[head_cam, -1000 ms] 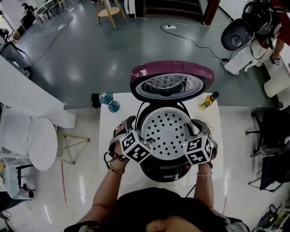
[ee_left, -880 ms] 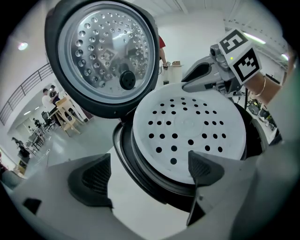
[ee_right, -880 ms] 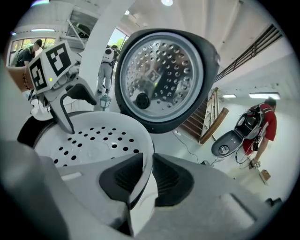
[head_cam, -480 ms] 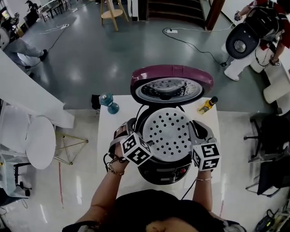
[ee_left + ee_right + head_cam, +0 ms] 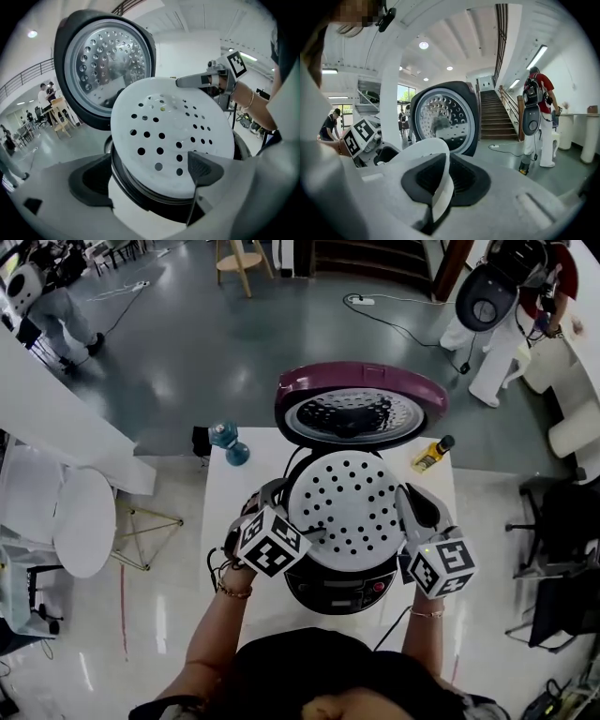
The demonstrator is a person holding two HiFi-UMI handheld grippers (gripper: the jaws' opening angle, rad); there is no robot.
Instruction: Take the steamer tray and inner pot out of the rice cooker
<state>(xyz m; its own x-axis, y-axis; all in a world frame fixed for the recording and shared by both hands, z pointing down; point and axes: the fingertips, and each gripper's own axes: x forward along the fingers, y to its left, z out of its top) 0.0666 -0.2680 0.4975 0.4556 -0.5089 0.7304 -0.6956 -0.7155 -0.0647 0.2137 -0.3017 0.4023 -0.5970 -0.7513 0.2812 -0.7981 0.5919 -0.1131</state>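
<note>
The white perforated steamer tray point(image 5: 349, 507) hangs tilted just above the open rice cooker point(image 5: 339, 585), whose purple lid point(image 5: 361, 409) stands up behind. My right gripper point(image 5: 409, 508) is shut on the tray's right rim; its jaws have just been closing, and the thin white rim point(image 5: 440, 173) runs between the pads of my right gripper point(image 5: 440, 183). My left gripper point(image 5: 298, 526) is at the tray's left edge. In the left gripper view the tray point(image 5: 171, 126) fills the space ahead, and my left gripper point(image 5: 146, 174) stands open, its pads wide apart. A dark pot rim point(image 5: 129, 183) shows under the tray.
The cooker stands on a white table point(image 5: 234, 493) with a blue bottle point(image 5: 227, 444) at its back left corner and a yellow bottle point(image 5: 431, 454) at its back right. A round white stool point(image 5: 82, 529) is on the left. A person point(image 5: 497, 306) stands far right.
The tray has risen out of the cooker and now sits higher, tilted. Both grippers came up with it, the right one more, and its marker cube has rolled to face upward.
</note>
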